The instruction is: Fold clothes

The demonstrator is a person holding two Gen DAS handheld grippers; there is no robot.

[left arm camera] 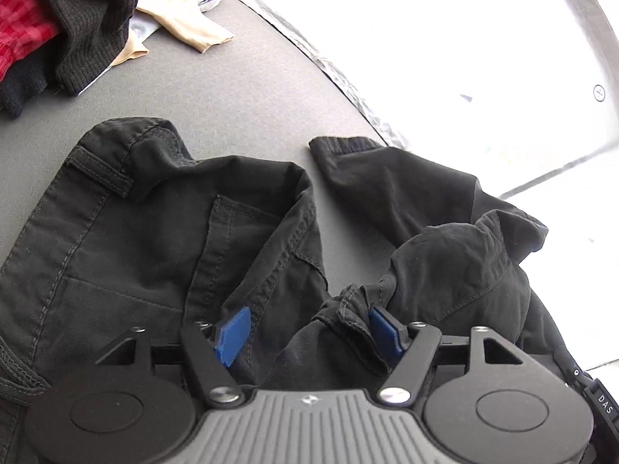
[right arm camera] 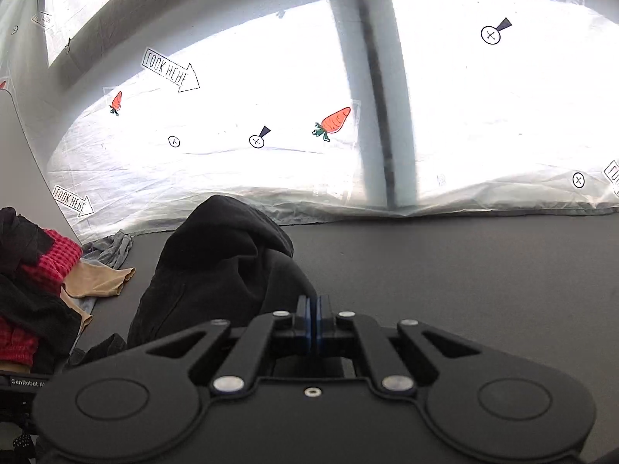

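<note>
On grey table (left arm camera: 240,77), black trousers (left arm camera: 127,232) (cuff (left arm camera: 344,145) pointing away), left tool (left arm camera: 309,332) wide, right tool (right arm camera: 312,321) closed.

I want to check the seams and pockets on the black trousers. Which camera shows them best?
The left wrist view: the black trousers lie spread below the left gripper, stitching, belt loop and pocket edges plain. The right wrist view shows only a dark bunched mound beyond the right gripper, no detail.

Grey table (left arm camera: 240,89): black trousers (left arm camera: 147,232), clothes pile (left arm camera: 58,27).
</note>
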